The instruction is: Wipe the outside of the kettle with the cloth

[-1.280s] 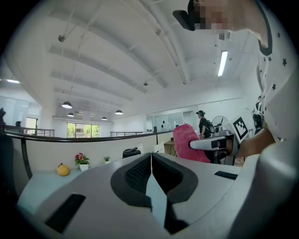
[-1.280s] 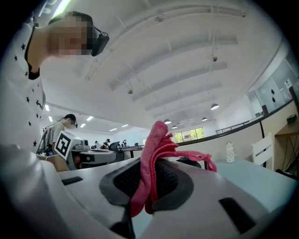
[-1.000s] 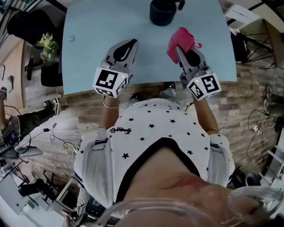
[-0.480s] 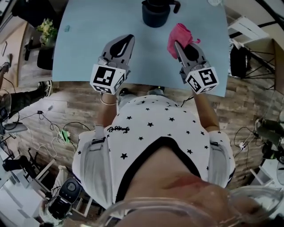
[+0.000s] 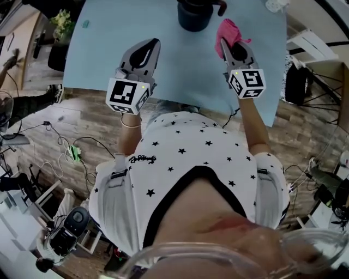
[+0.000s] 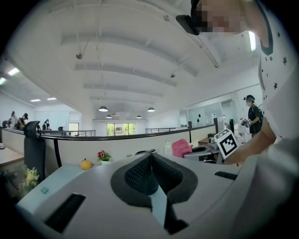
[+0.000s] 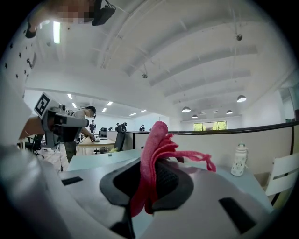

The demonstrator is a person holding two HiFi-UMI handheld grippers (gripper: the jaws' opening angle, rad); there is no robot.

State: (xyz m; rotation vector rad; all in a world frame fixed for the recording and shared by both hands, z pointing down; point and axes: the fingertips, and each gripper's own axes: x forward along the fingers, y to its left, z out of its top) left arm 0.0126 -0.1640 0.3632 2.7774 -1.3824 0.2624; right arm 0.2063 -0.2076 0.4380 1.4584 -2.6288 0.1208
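Note:
A dark kettle (image 5: 194, 13) stands at the far edge of the light blue table (image 5: 109, 49), cut off by the top of the head view. My right gripper (image 5: 229, 44) is shut on a pink cloth (image 5: 228, 31), held just right of the kettle; the same cloth (image 7: 152, 158) bunches up between the jaws of the right gripper (image 7: 145, 186). My left gripper (image 5: 148, 48) hovers over the table, left of the kettle and nearer me, shut with nothing in it; in its own view the left gripper (image 6: 150, 175) shows its dark pads pressed together.
A small white bottle (image 7: 239, 159) stands on the table's far right. A yellow fruit (image 6: 86, 164) and a small flower pot (image 6: 103, 157) sit beyond the table's left side. Desks, chairs and other people fill the office around. Cables lie on the wood floor (image 5: 76, 158).
Both grippers have shifted forward toward the kettle. The right one carried the pink cloth up beside the kettle's right side. The head view has tilted, so the table sits higher in frame.

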